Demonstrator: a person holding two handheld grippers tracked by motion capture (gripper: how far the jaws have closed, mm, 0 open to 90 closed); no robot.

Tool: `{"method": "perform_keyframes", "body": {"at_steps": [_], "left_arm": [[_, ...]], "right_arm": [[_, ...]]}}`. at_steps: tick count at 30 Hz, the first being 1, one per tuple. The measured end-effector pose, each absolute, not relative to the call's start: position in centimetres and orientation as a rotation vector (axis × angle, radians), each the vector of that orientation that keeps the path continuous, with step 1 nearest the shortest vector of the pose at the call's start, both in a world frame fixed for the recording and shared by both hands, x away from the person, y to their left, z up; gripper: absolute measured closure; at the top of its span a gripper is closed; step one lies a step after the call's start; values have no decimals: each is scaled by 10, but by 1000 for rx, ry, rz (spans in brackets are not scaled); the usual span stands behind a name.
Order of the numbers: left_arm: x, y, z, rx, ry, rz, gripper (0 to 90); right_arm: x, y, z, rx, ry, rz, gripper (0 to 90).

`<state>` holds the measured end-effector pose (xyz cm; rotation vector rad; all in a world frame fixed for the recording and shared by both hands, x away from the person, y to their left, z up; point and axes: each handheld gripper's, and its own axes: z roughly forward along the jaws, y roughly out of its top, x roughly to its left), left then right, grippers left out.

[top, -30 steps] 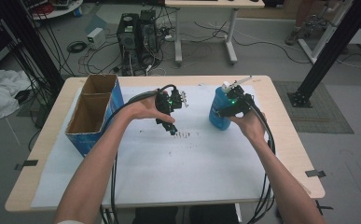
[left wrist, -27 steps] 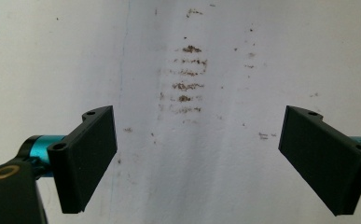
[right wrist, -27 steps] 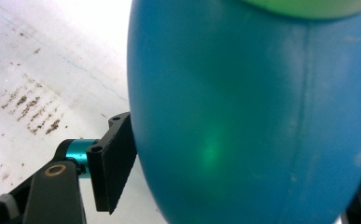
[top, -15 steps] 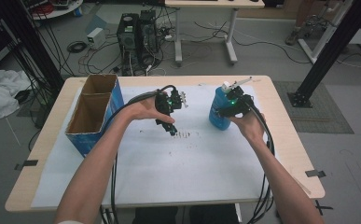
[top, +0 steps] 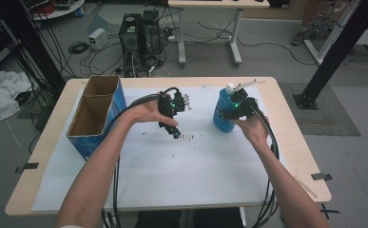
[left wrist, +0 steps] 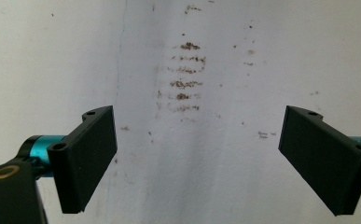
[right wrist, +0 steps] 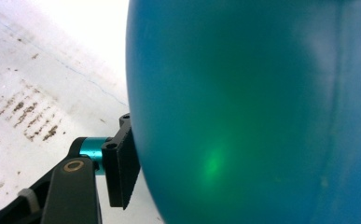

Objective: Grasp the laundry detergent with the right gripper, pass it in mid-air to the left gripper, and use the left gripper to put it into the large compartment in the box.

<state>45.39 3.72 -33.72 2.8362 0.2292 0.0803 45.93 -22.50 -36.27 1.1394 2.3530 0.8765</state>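
My right hand-held gripper (top: 230, 113) is at the blue bottle (top: 223, 111), which stands upright on the white sheet right of centre in the high view, toward the far edge of the tabletop (top: 295, 156). In the right gripper view the bottle's rounded blue wall (right wrist: 253, 112) crowds the lens, and the one jaw I can see lies flat against its left side. These jaws have just been closing with the bottle between them, so I judge the grip is made or very nearly so; the far jaw is hidden behind the bottle, so I cannot confirm contact on that side.

To do this well, I would squeeze only until the bottle stops giving, since a soft plastic wall may dent or slip out. I want the pads on the broad middle of the body, not up by the white pump top (top: 231, 88), and I would lift straight up, keeping it vertical.

My left hand-held gripper (top: 173, 124) hangs over the stained patch of the sheet (left wrist: 183, 77) near the middle of the high view, jaws wide apart with nothing between them. The cardboard box (top: 96, 114) sits at the left of that view, well apart from the bottle.
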Motion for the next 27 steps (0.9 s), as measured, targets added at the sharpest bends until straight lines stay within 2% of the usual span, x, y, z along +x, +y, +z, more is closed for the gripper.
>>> {"method": "perform_keyframes", "body": {"at_steps": [17,27], "left_arm": [[454,36,-337,2833,228,88,114],[453,37,-336,2828,228,95,114]], "right_arm": [[461,-229,-365,1154,2352,913,377],[461,-232,-366,1167,2357,956,438]]}}
